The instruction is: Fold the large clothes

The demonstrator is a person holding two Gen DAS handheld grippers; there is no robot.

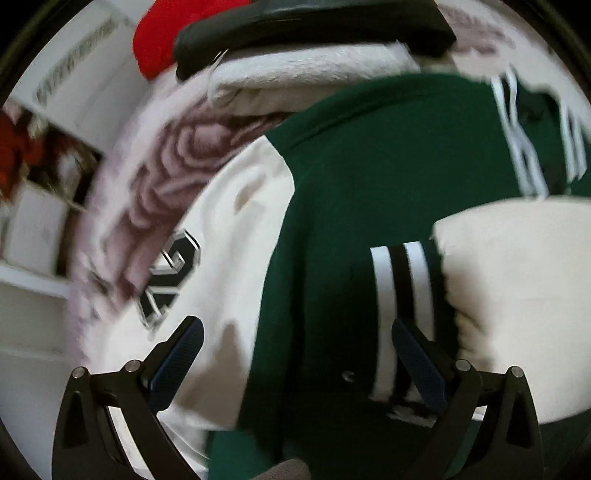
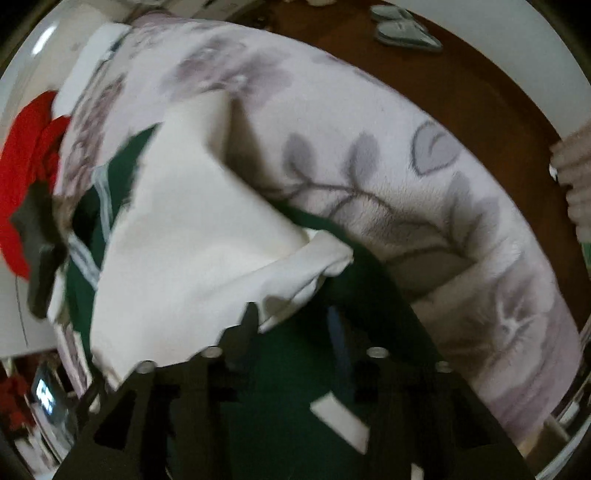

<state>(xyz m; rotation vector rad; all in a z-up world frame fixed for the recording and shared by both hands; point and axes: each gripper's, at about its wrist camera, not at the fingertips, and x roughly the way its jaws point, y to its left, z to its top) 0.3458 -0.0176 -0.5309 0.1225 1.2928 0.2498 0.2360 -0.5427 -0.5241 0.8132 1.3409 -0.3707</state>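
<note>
The green and cream jacket (image 1: 351,177) lies spread on the floral blanket (image 1: 159,173) of the bed, and it fills most of what I see below both hands. In my left view the blanket's edge curves away at the left, with white furniture (image 1: 33,229) beyond it. Folded pale bedding (image 1: 314,77) and a red cloth (image 1: 159,37) crowd the far side. In my right view the blanket (image 2: 424,192) ends at a strip of brown floor (image 2: 480,85), where grey slippers (image 2: 402,27) sit well apart from the bed.

My left hand-held gripper (image 1: 295,332) points steeply down over the green body, its jaws spread wide and empty, with the striped cuff (image 1: 402,280) and one cream sleeve (image 1: 517,295) just beside the right finger.

My right hand-held gripper (image 2: 291,325) stands partly apart over green cloth, gripping nothing I can make out; a cream sleeve (image 2: 192,229) lies near its left finger.
</note>
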